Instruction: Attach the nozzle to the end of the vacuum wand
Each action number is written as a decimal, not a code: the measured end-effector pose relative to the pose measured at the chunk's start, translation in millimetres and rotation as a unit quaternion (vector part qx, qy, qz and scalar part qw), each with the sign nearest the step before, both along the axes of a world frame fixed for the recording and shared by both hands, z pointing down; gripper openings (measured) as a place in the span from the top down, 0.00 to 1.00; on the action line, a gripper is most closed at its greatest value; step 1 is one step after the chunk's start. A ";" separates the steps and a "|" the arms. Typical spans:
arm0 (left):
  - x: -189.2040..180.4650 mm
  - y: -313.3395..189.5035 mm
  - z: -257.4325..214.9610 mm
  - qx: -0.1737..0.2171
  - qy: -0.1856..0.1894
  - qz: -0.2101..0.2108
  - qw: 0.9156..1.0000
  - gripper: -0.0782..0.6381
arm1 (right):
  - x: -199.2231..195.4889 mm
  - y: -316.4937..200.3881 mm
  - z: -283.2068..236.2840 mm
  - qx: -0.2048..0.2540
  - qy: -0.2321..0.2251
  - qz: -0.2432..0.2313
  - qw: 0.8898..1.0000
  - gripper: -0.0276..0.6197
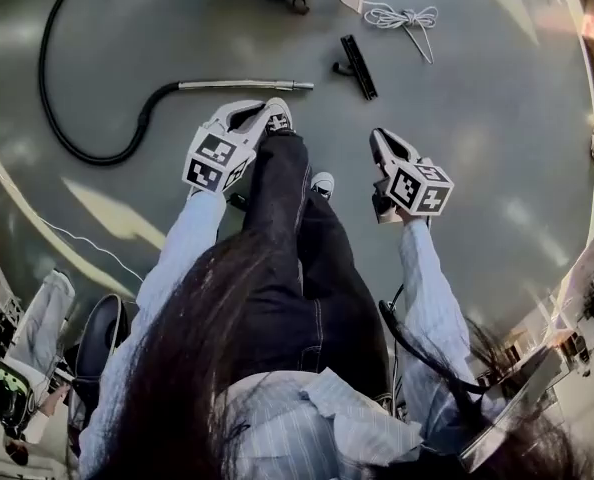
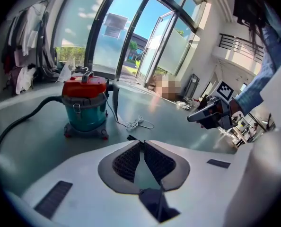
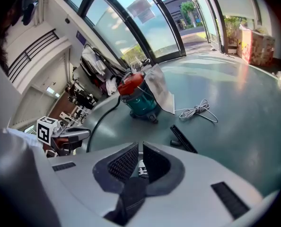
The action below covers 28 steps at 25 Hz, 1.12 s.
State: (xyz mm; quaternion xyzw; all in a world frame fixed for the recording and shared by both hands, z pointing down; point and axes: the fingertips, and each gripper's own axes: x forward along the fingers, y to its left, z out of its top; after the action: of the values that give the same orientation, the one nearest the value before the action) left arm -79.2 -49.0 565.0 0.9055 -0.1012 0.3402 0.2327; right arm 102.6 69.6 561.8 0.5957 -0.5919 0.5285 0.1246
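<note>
The black floor nozzle (image 1: 358, 66) lies on the grey floor, to the right of the metal wand (image 1: 247, 85), whose free end points at it with a gap between. The wand's black hose (image 1: 87, 148) loops away to the left. My left gripper (image 1: 269, 114) hovers just short of the wand, shut and empty. My right gripper (image 1: 378, 140) hangs nearer than the nozzle, also shut with nothing in it. In the right gripper view the nozzle (image 3: 183, 139) lies beyond the closed jaws (image 3: 140, 148). In the left gripper view the shut jaws (image 2: 143, 144) hide all but the nozzle's tip (image 2: 131, 137).
The red and teal vacuum canister (image 2: 85, 105) stands on wheels beyond the wand, with a coiled white cord (image 1: 402, 18) to its right. My legs and white shoes (image 1: 322, 183) stand between the grippers. A chair (image 1: 102, 343) and equipment are behind me at the left.
</note>
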 end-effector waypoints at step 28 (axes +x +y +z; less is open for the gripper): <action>-22.8 1.9 479.1 0.230 -0.196 0.342 0.890 0.69 | 105.0 -40.7 456.5 -0.042 0.250 -0.243 0.936 0.56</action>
State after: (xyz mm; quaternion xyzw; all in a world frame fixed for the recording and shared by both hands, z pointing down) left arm -102.1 -47.1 1044.1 0.8269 0.0961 0.5368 -0.1373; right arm 207.6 28.9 1018.3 0.5406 -0.6459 0.3400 0.4183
